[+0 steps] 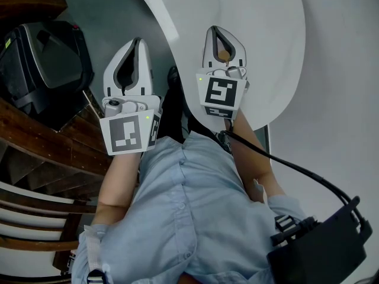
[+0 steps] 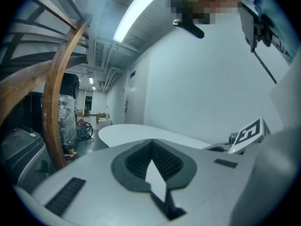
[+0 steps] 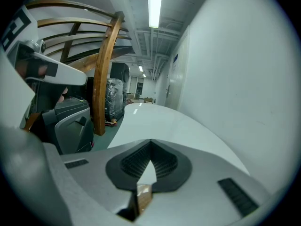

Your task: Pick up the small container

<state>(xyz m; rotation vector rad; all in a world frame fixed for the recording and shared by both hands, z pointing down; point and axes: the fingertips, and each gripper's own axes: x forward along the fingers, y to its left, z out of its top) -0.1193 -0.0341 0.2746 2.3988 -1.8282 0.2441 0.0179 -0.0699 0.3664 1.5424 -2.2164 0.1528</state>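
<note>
Tan-brown small container [image 3: 143, 197] pinched low between jaws of right gripper [image 3: 150, 145] (shape unclear), mostly hidden.

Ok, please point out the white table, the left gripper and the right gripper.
white table [image 1: 266, 34], head view, bare top.
left gripper [image 1: 138, 41], head view, closed fingertips.
right gripper [image 1: 214, 29], head view, closed fingertips.

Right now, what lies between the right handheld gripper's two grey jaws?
A small tan-brown object sits pinched between the closed jaws of the right gripper, near their base, shown in the right gripper view and the head view.
</note>
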